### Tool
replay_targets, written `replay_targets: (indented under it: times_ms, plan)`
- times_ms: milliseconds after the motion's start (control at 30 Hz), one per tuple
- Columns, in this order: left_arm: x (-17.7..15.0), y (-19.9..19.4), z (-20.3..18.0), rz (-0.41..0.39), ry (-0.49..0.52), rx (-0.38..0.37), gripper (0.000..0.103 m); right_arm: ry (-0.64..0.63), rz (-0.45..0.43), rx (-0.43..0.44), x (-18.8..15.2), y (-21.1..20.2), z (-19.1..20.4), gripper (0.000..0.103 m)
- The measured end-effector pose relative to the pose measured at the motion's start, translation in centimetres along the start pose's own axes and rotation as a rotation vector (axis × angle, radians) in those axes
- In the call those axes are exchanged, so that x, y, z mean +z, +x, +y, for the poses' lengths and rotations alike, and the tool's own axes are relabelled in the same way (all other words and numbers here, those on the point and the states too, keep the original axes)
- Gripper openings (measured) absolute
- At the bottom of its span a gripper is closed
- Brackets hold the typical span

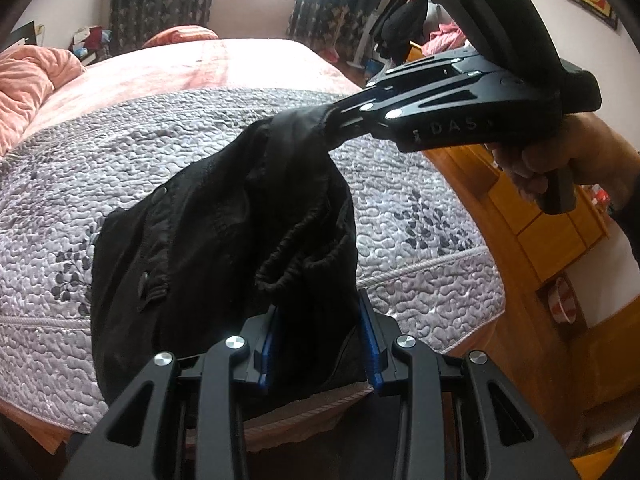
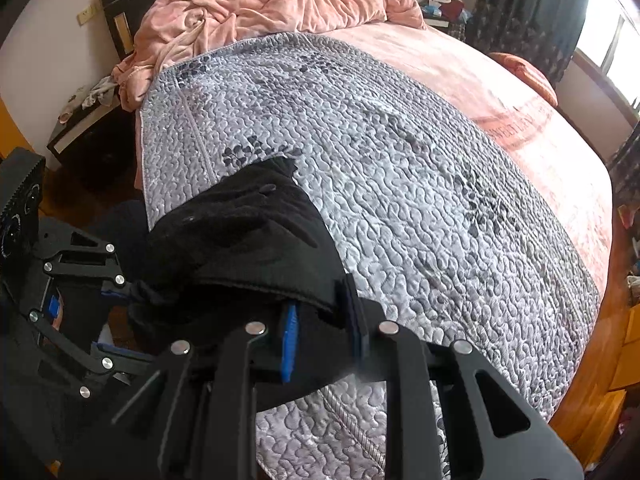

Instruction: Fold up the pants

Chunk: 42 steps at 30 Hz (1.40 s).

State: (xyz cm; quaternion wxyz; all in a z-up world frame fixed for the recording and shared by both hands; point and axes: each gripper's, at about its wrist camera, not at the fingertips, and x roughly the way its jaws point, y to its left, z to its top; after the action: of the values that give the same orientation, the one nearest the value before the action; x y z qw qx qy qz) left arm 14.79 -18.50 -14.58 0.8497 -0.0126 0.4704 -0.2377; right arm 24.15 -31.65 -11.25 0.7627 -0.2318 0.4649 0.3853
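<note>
Black pants [image 1: 224,232] hang bunched between my two grippers above the near edge of the bed; they also show in the right wrist view [image 2: 240,232]. My left gripper [image 1: 320,340] has its blue pads on either side of the cloth's lower part and grips it. My right gripper [image 1: 332,120] pinches the waistband end up at the right. In the right wrist view my right gripper [image 2: 324,320] is shut on the waistband, and my left gripper [image 2: 116,284] holds the cloth at the left. The pants' lower part is hidden.
A grey quilted cover [image 1: 120,152] [image 2: 400,160] lies over the pink bed. A crumpled pink duvet [image 2: 260,4] sits by the headboard. A dark nightstand [image 2: 88,132] stands at the left. Wooden furniture [image 1: 540,216] and floor border the bed's right side.
</note>
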Motion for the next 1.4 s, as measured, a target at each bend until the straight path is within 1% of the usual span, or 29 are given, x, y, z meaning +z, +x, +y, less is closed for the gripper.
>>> replay_targets:
  times_ms: [600, 900, 1133, 1400]
  plan:
    - [-0.8, 7.9, -1.4, 0.148, 0.046, 0.042, 0.035, 0.051, 0.025, 0.034, -5.5, 5.8, -3.5, 0.02]
    - [-1.8, 10.5, -2.0, 0.191, 0.086, 0.072, 0.035, 0.092, 0.041, 0.037, -7.8, 7.9, -4.2, 0.02]
    - [-2.8, 11.5, -2.4, 0.209, 0.118, 0.085, 0.035, 0.167, 0.024, 0.017, -9.4, 7.8, -4.0, 0.02]
    - [-3.0, 12.3, -2.5, 0.233, 0.132, 0.089, 0.037, 0.307, 0.023, -0.031, -11.1, 6.3, -5.3, 0.021]
